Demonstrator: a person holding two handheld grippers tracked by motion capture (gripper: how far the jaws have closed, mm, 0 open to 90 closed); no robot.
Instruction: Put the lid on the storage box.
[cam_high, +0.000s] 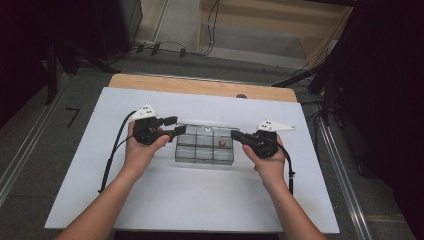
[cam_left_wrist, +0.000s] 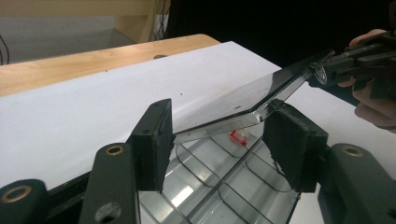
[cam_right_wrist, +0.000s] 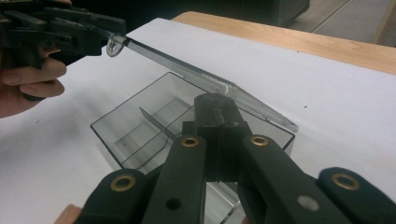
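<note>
The clear plastic compartment box (cam_high: 205, 145) sits mid-table on the white sheet (cam_high: 190, 200). The left gripper view shows a small red item (cam_left_wrist: 239, 137) inside. Your right gripper (cam_right_wrist: 217, 105) is clamped on the raised transparent lid (cam_right_wrist: 187, 74); your left gripper's (cam_left_wrist: 215, 140) jaws stand apart, straddling the lid's near end.

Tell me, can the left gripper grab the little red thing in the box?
Probably not yet. The half-raised clear lid lies between the open jaws of the left gripper and slants over the red thing; the right gripper pinches its end.
</note>
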